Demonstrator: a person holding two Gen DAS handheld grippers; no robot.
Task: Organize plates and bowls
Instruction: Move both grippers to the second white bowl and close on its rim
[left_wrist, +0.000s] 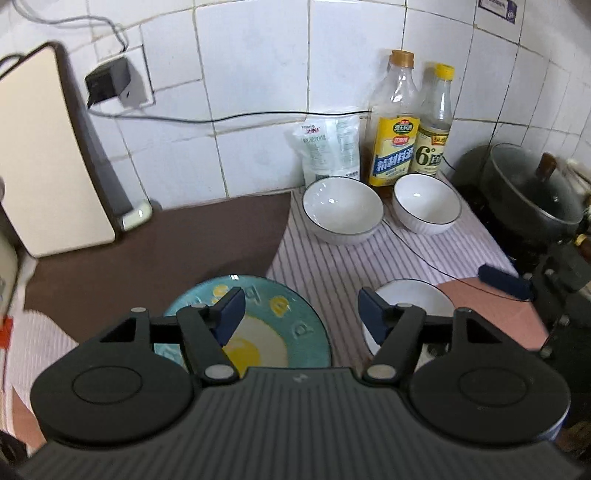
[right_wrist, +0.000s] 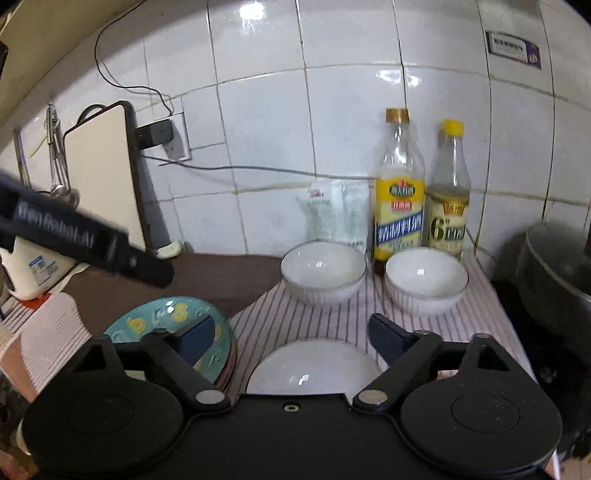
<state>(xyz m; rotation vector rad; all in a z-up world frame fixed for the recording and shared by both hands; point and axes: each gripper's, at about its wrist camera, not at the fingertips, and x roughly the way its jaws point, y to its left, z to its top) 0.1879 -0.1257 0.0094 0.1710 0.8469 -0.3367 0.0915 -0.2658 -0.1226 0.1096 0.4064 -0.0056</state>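
- The left claw (left_wrist: 301, 314), low in the left wrist view, stands with its jaws apart and nothing between them. Beneath its left finger lies the teal plate (left_wrist: 258, 325) with a fried-egg pattern; beneath its right finger sits a white bowl (left_wrist: 410, 295).
- The right claw (right_wrist: 291, 339), low in the right wrist view, stands wide and empty above that near bowl (right_wrist: 314, 365), touching nothing.
- Both views show two more white bowls on the striped cloth (left_wrist: 369, 258): the left bowl (left_wrist: 341, 208) and the right bowl (left_wrist: 426, 203), side by side, just apart, at centre frame.
- Behind them, against the tiled wall (left_wrist: 258, 92), stand two bottles (left_wrist: 397, 125) and a white packet (left_wrist: 330, 147).
- The brown surface (left_wrist: 166, 251) fills the left middle, with a cutting board (left_wrist: 48, 147) leaning at the far left.
- Only the right wrist view shows the left claw's body as a dark bar (right_wrist: 85, 240) at the left edge, ladles hanging at the upper left, and the plate resting on a stack.
- Only the left wrist view shows the lidded pot (left_wrist: 532, 188) whole, and a blue pad of the right claw at the right.
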